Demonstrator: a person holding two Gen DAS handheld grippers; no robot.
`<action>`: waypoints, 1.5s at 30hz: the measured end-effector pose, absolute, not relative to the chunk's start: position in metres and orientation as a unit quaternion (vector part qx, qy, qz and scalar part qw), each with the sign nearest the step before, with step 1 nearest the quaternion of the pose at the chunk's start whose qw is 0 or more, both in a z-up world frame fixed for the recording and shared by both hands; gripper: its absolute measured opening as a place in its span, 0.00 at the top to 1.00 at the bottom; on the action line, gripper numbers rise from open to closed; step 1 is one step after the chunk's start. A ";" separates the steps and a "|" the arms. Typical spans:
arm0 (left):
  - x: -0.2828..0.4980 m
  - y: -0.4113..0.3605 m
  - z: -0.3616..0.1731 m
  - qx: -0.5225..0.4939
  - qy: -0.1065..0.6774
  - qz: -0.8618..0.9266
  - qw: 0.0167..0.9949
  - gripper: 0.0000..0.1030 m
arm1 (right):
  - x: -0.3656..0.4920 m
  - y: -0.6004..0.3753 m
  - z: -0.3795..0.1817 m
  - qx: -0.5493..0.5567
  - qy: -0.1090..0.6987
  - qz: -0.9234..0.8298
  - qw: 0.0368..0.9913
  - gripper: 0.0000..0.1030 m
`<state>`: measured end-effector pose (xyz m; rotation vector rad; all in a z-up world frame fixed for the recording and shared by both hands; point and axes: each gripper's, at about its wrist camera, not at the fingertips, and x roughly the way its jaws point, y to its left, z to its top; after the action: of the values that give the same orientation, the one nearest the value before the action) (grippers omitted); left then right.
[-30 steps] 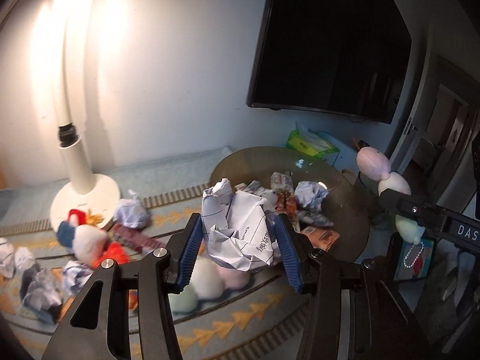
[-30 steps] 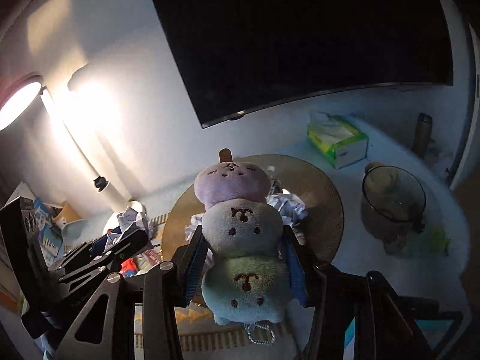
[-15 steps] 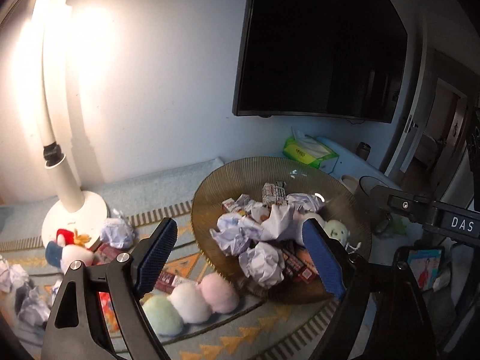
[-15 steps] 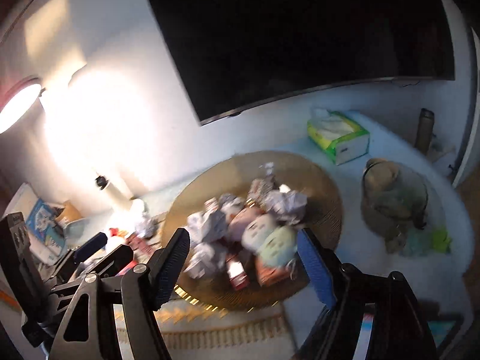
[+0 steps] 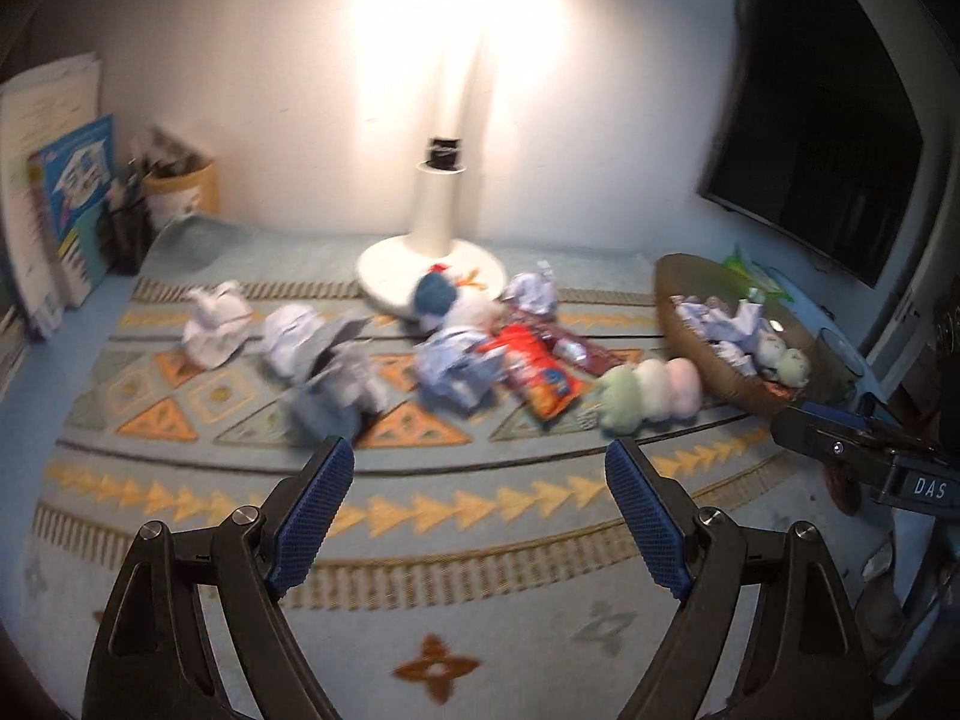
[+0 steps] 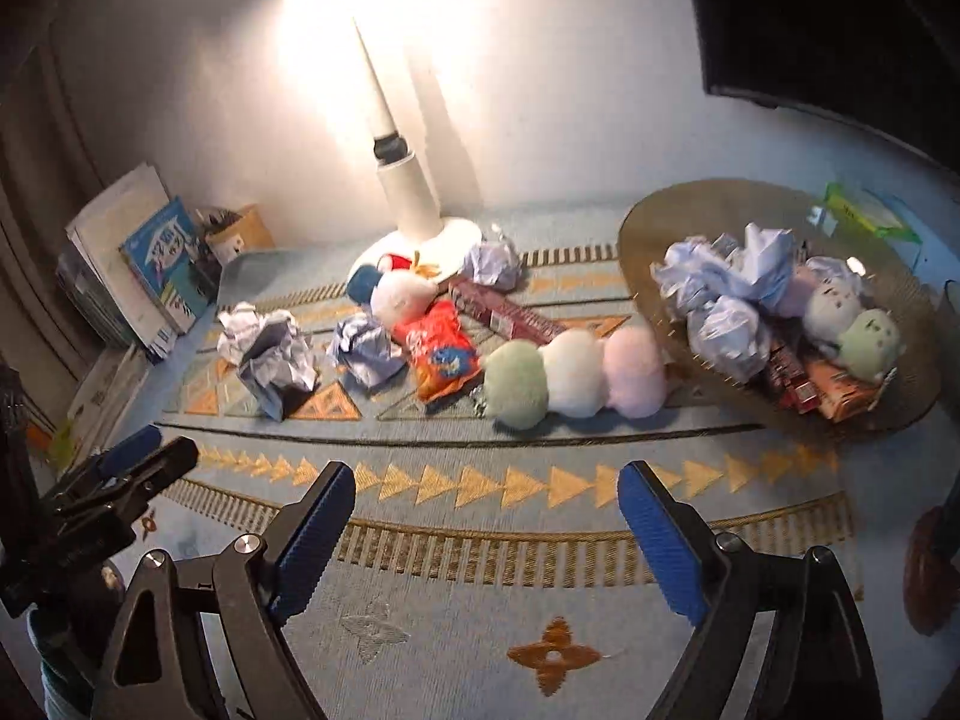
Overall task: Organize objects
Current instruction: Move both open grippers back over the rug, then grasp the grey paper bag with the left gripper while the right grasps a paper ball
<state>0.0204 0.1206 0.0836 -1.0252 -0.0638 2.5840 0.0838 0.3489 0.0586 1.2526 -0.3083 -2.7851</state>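
Far left, books lean on the wall beside a small tan bin w/ dark bits inside, prob. pens; at right the round woven tray holds crumpled paper balls, red snack packs and a pastel three-ball plush. On the pale-blue patterned rug, L to R: loose paper wads, white lamp base, white-and-blue plush, orange snack bag, green-white-pink plush just beside the tray; dark TV on the wall at right. Left gripper gapes wide w/ nothing between its pads; right gripper is spreading apart, also empty, both over bare rug.
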 end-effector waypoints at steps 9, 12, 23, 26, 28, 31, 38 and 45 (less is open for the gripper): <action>0.003 0.048 0.011 -0.410 -0.035 0.907 0.086 0.17 | 0.061 0.335 -0.006 0.433 -0.087 -0.896 0.037 0.14; 0.000 0.053 0.008 -0.415 -0.030 0.905 0.088 0.17 | 0.059 0.336 -0.006 0.427 -0.087 -0.899 0.026 0.14; 0.001 0.064 0.000 -0.437 -0.005 0.895 0.089 0.11 | 0.056 0.340 -0.009 0.438 -0.098 -0.893 0.018 0.06; 0.001 0.064 0.000 -0.438 -0.006 0.894 0.093 0.09 | 0.055 0.340 -0.009 0.439 -0.098 -0.893 0.020 0.04; 0.001 0.064 0.000 -0.438 -0.007 0.894 0.095 0.07 | 0.055 0.339 -0.010 0.440 -0.097 -0.892 0.021 0.04; 0.000 0.065 0.000 -0.441 -0.010 0.891 0.105 0.02 | 0.055 0.339 -0.010 0.441 -0.099 -0.892 0.023 0.02; 0.001 0.068 -0.001 -0.443 0.000 0.891 0.101 0.02 | 0.054 0.335 -0.011 0.447 -0.088 -0.890 0.024 0.00; -0.013 0.060 0.015 -0.448 -0.045 0.884 0.126 0.02 | 0.037 0.313 0.004 0.451 -0.056 -0.888 0.067 0.00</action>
<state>-0.0132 0.0598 0.0152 -1.3051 -0.1321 2.5743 0.0372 0.3134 0.0036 1.3607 -0.1696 -2.6772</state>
